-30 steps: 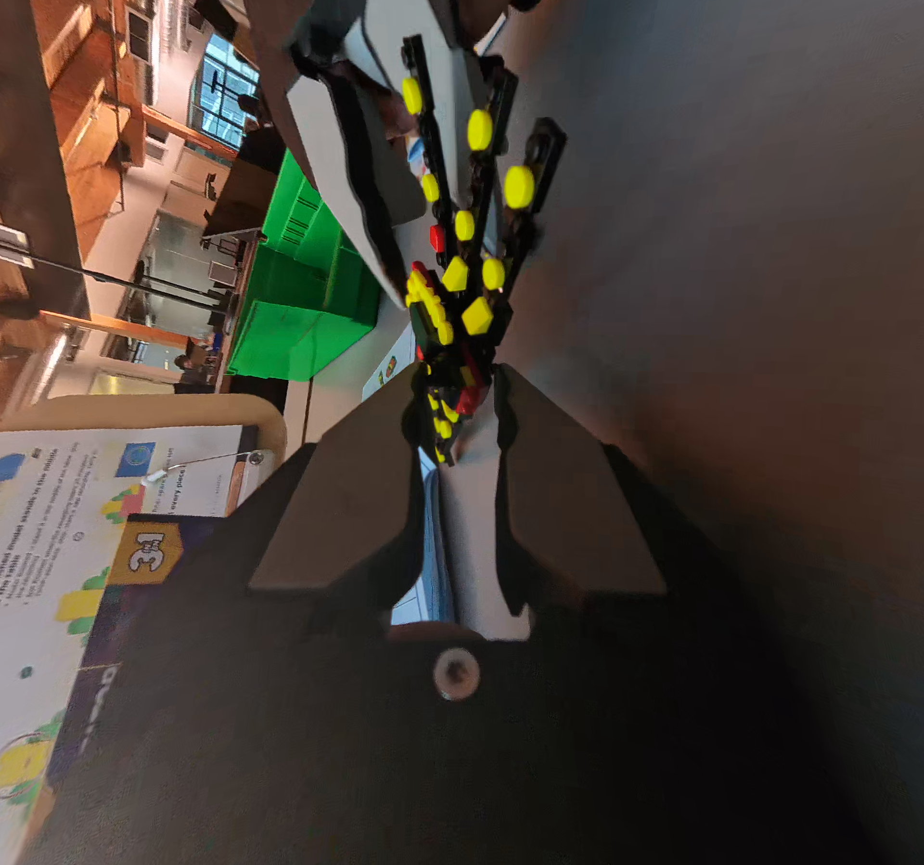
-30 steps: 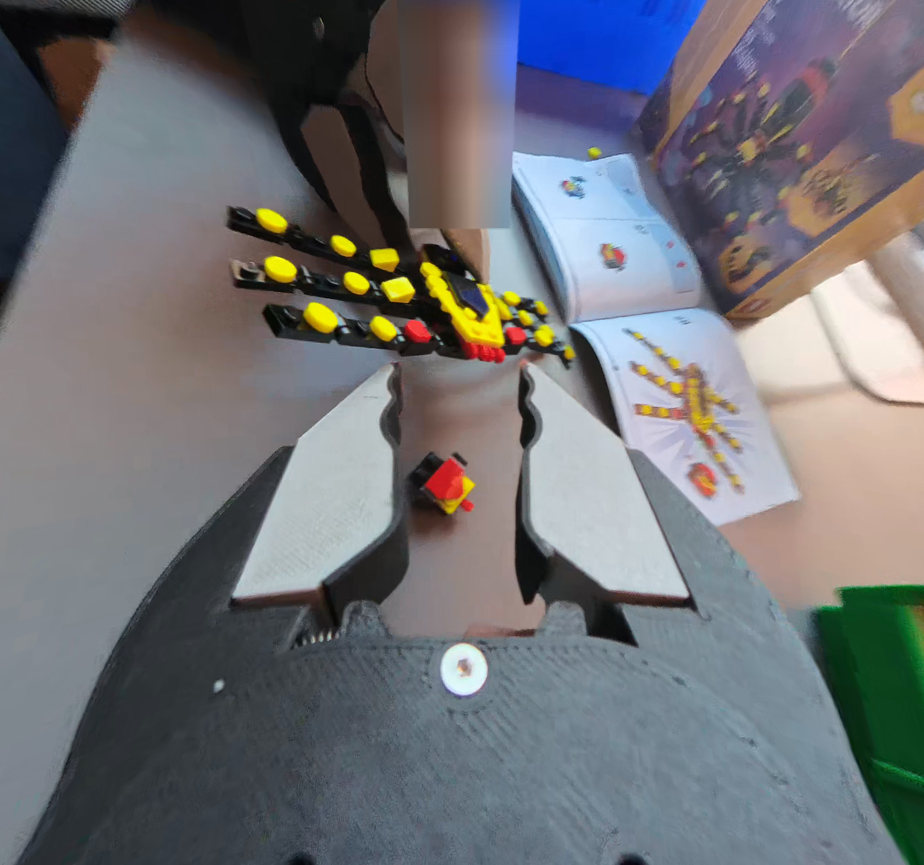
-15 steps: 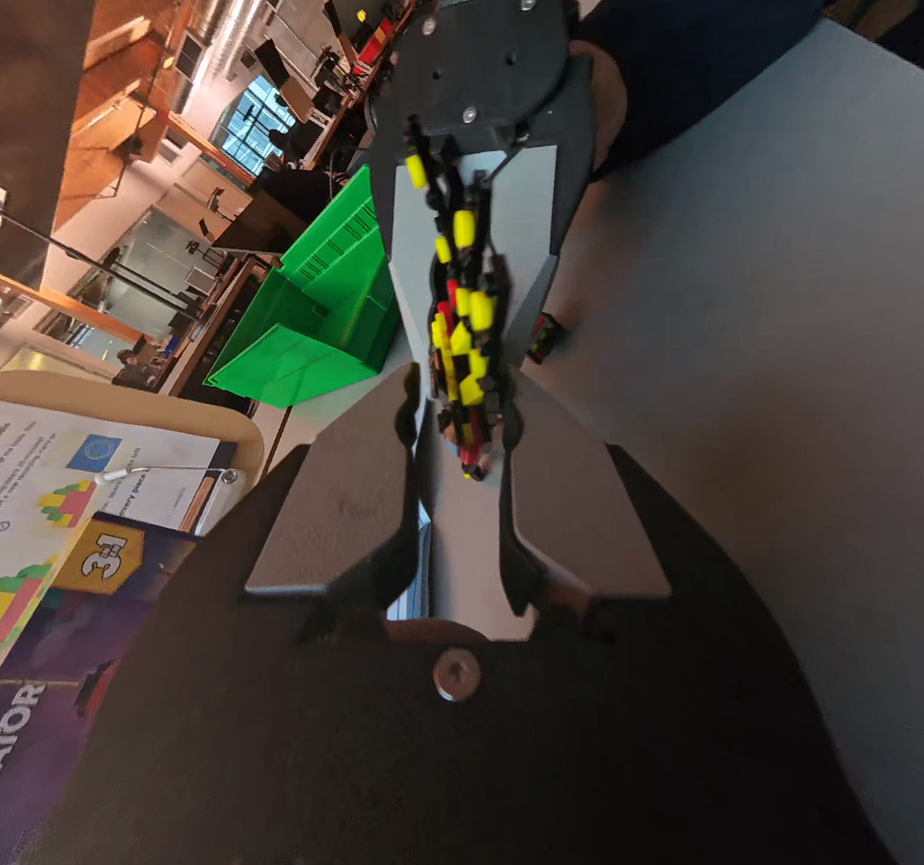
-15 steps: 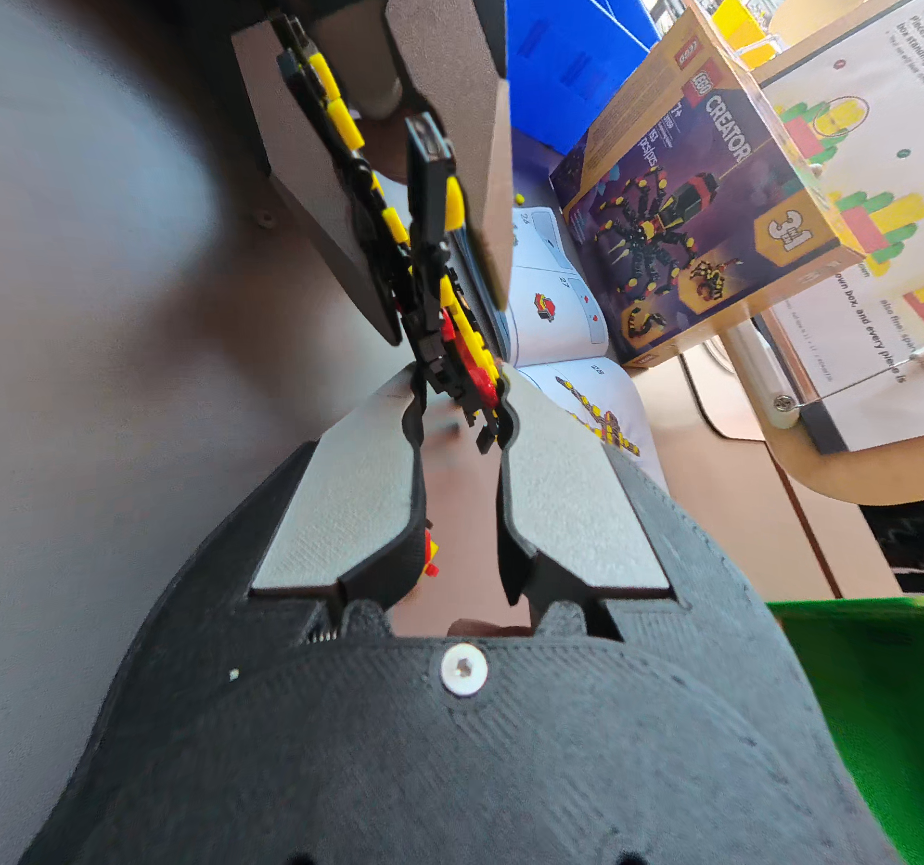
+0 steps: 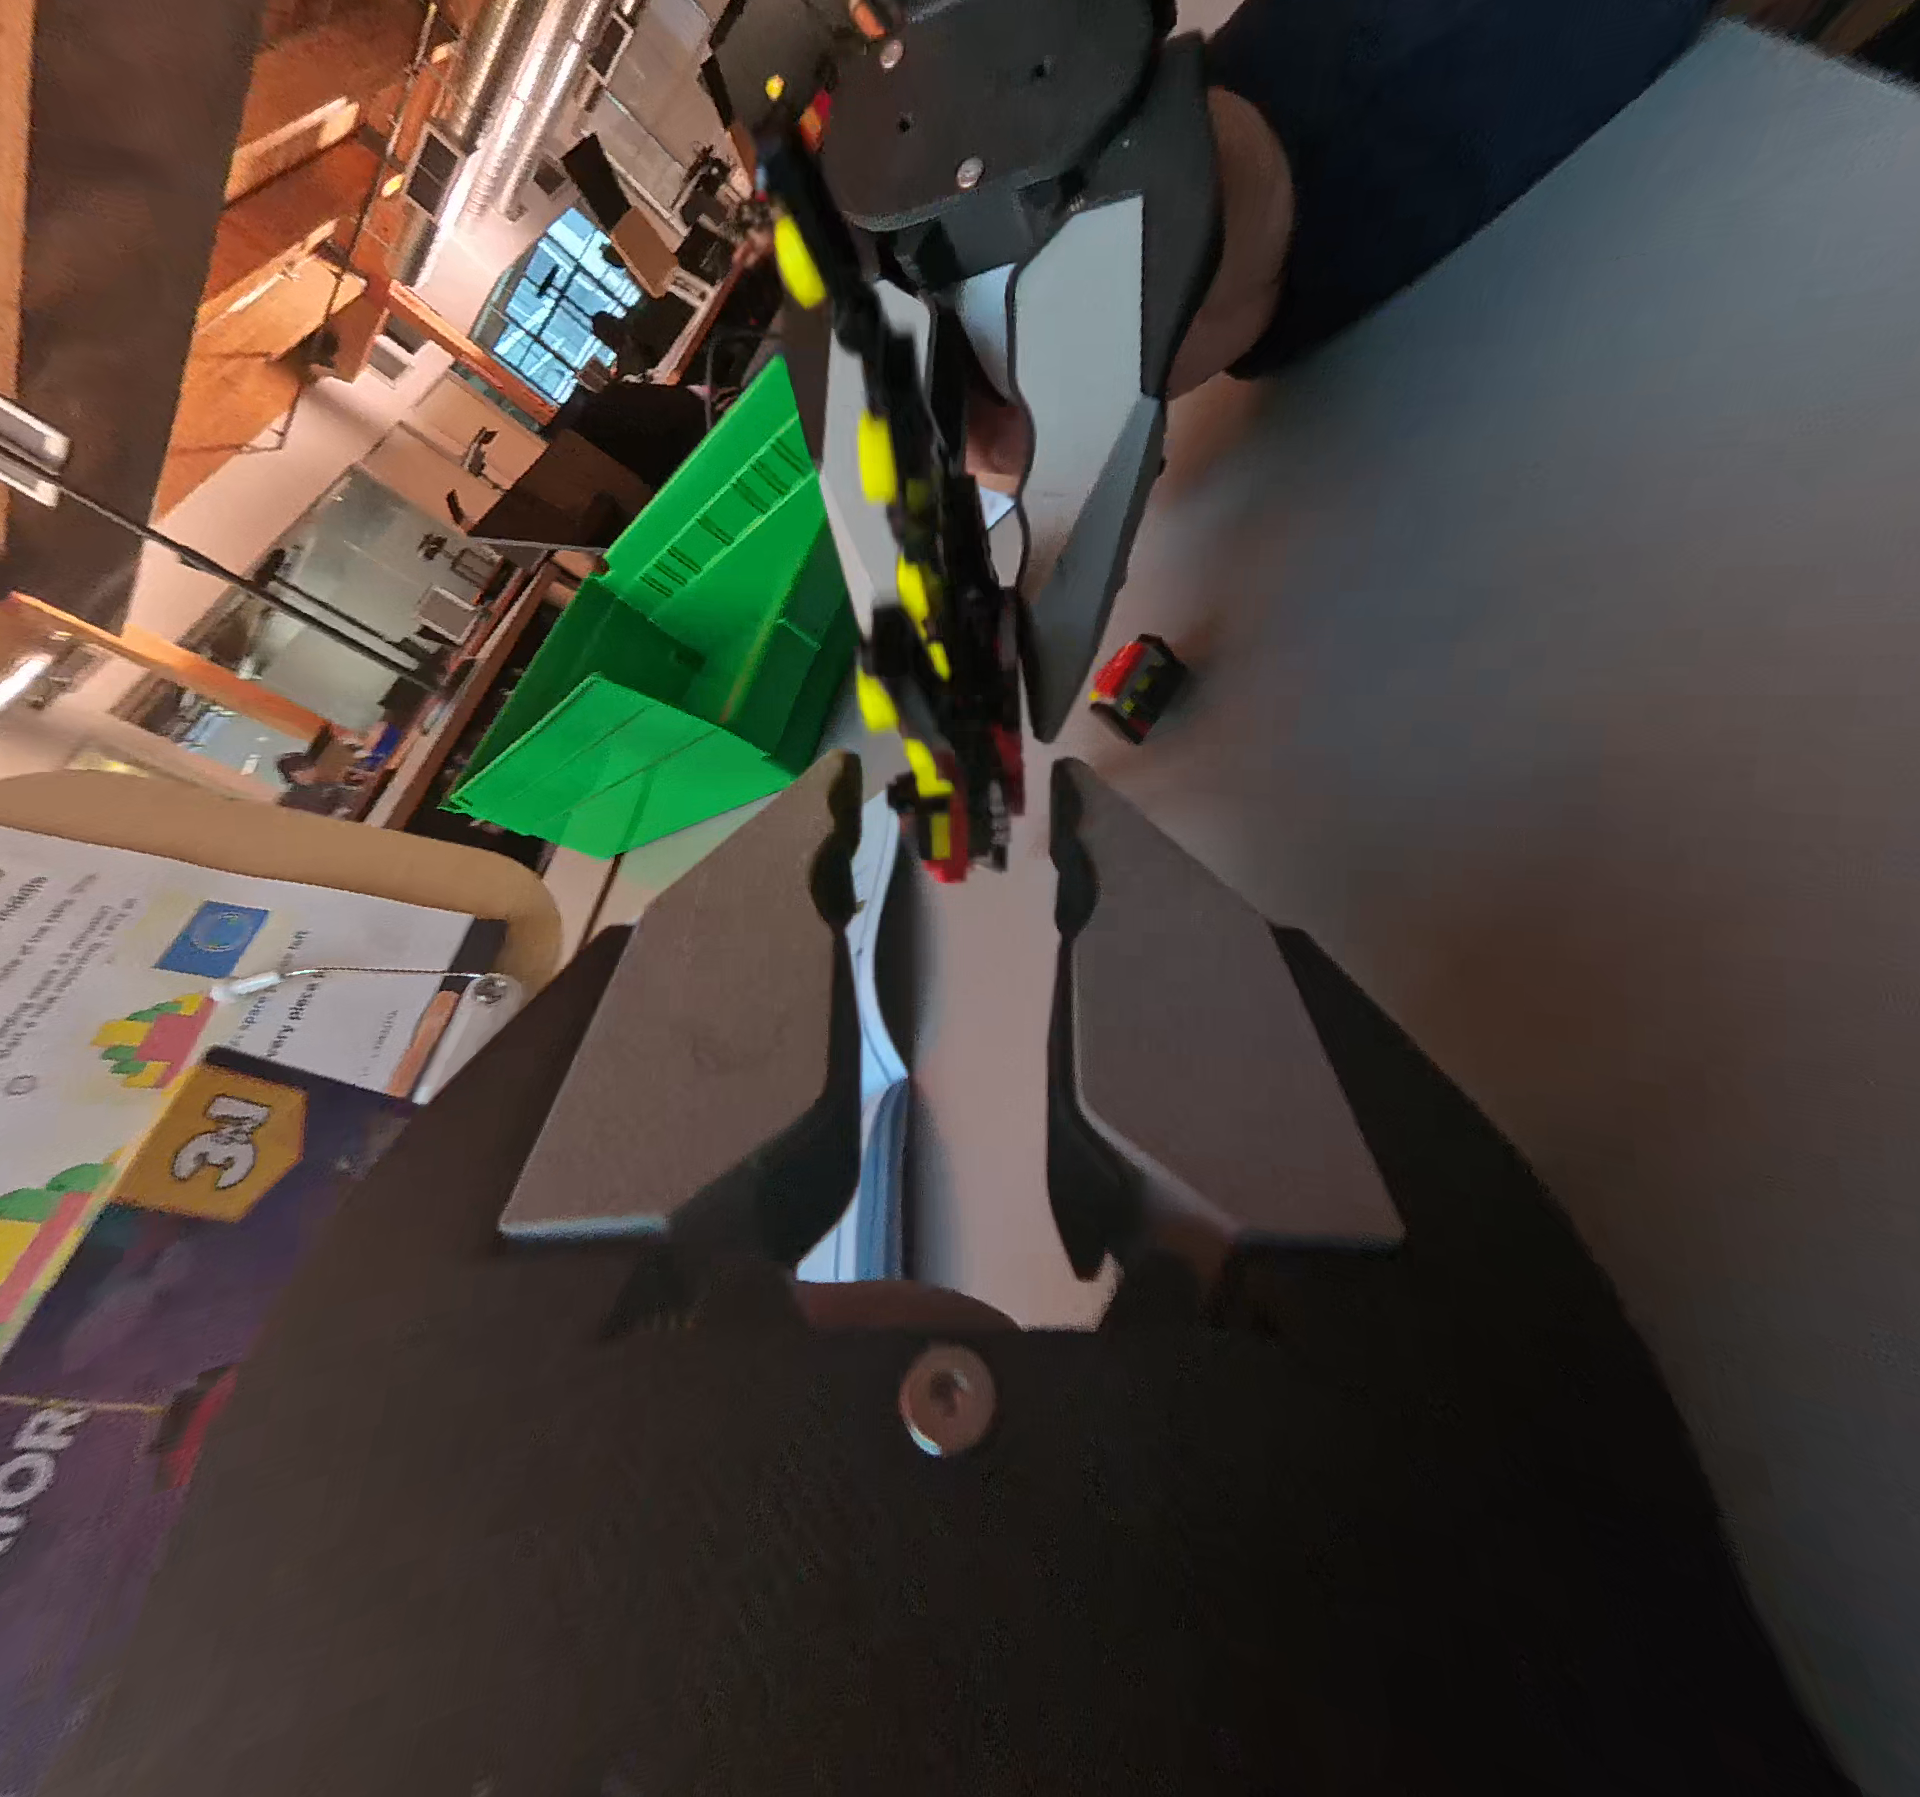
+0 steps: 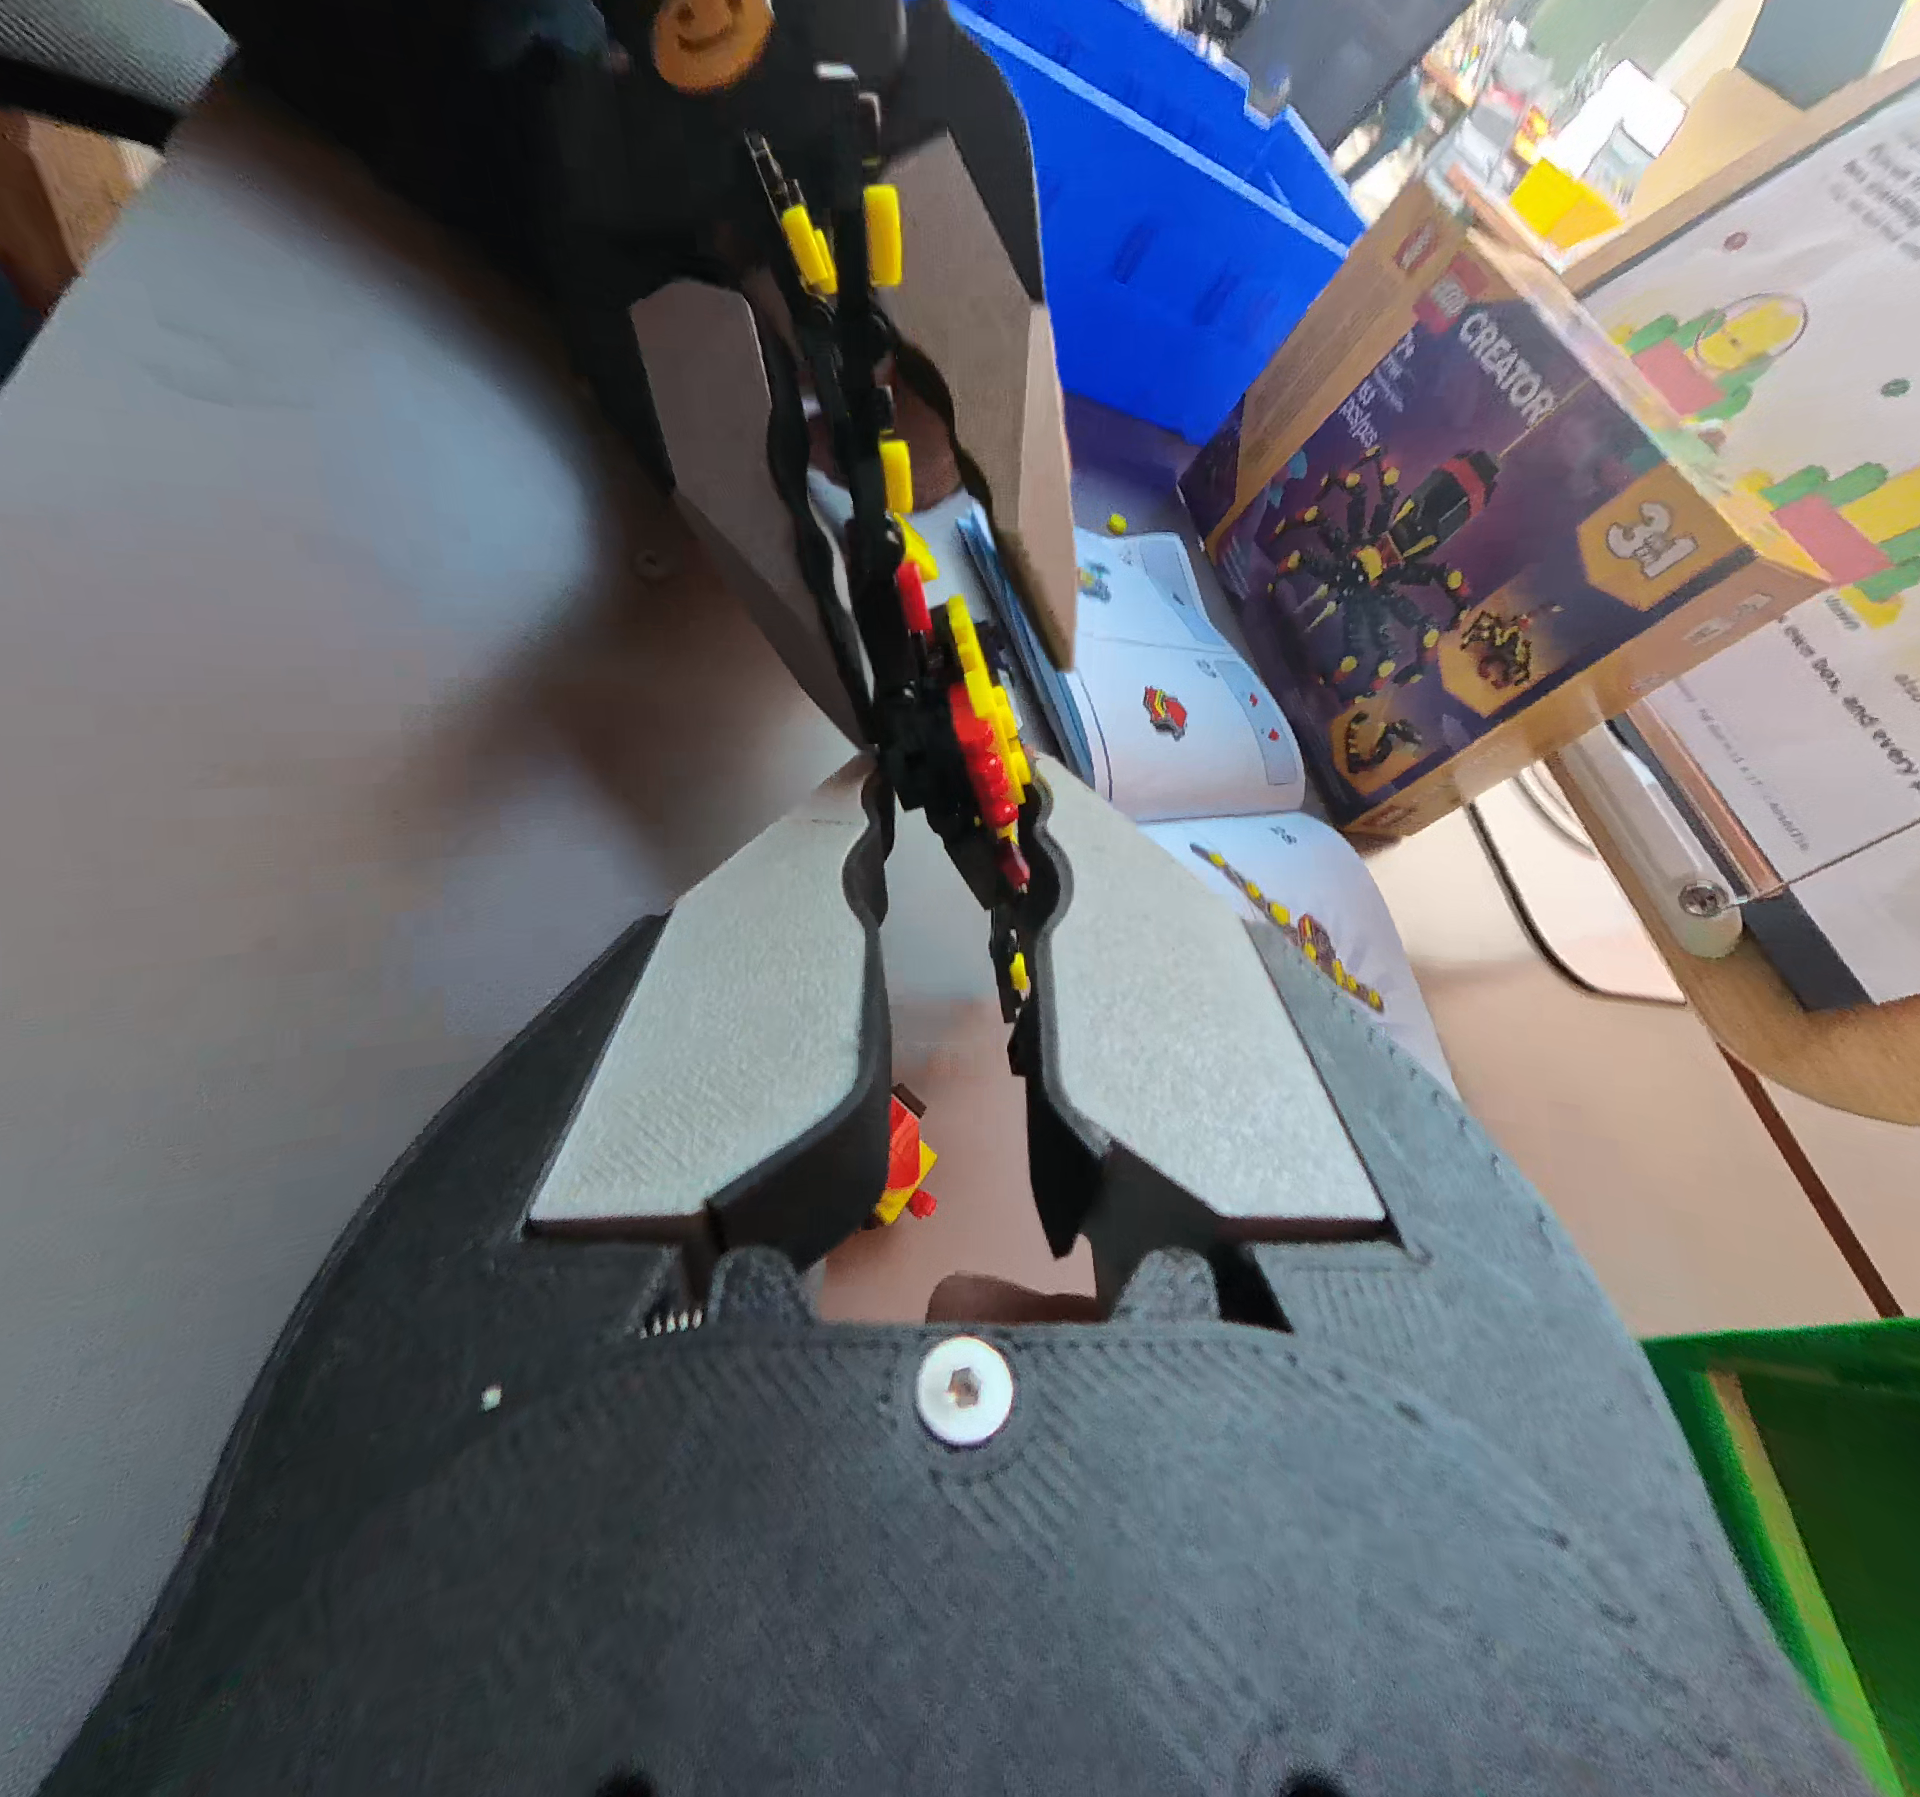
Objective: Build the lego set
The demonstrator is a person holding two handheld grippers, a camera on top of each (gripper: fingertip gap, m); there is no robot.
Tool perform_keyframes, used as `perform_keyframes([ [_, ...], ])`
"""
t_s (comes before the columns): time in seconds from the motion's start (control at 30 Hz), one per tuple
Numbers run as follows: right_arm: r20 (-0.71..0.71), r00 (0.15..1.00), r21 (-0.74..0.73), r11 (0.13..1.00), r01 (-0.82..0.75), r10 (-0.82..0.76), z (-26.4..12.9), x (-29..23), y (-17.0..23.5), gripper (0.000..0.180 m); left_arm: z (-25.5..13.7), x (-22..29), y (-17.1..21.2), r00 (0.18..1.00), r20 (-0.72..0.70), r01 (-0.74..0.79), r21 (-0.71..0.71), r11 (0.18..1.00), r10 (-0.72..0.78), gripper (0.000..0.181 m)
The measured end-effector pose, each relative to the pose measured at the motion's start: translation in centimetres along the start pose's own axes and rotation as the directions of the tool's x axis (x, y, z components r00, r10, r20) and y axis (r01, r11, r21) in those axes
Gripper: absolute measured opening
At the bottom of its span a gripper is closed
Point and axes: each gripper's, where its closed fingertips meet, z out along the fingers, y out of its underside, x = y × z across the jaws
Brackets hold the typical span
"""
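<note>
The lego spider build is up in the air between the two tools, turned edge-on so the black legs with yellow tips fan away from the right wrist camera. The right tool has its jaws narrowed onto the body end of the build and looks to be carrying it — the red and yellow core sits right at the fingertips. The left tool is a different story: its jaws stand apart with a clear gap on both sides of the build's tip, so it grips nothing right now.

A small red-and-black sub-assembly sits loose on the grey desk, just to the right of the build in the left wrist view. Further off are the open instruction booklet, the set's box, a blue bin and a green bin.

What could go wrong from here: the build hangs by one narrow pinch on a lumpy, jointed body, so any twist could let it pivot or slip out. The legs look hinged and thin — if the left tool closes on them instead of the solid core, they would likely fold or pop off. Everything is a bit motion-blurred too, so lining up that loose piece later seems fiddly, and a nudge could knock it away across the desk.
</note>
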Motion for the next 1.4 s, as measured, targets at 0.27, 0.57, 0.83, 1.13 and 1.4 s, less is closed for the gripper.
perform_keyframes([
  [0.27,0.022,0.999,0.060,0.997,-0.045,0.044,-0.2,0.1,-0.9,0.021,-0.5,-0.5,-1.3,0.999,-0.027,0.045,0.043,0.998,-0.043,0.023],
  [0.57,-0.039,0.995,-0.029,0.996,0.086,-0.087,0.0,0.2,0.4,0.018,-0.6,-0.2,-0.8,0.997,-0.014,-0.071,-0.039,0.997,0.070,0.024],
  [0.83,-0.025,0.996,-0.045,0.995,0.089,-0.090,0.2,-0.1,0.8,0.015,0.1,1.1,0.2,0.985,-0.052,-0.171,-0.083,0.982,0.167,0.023],
  [1.13,0.106,0.982,-0.203,0.970,-0.130,0.154,-6.1,-0.1,5.0,0.032,-0.9,1.8,0.7,0.940,-0.008,-0.342,-0.015,0.940,0.342,0.022],
  [1.4,0.261,0.952,-0.303,0.950,-0.078,0.162,-3.8,-1.4,8.0,0.054,-0.1,3.2,0.9,0.868,-0.031,-0.496,0.002,0.868,0.496,0.022],
])
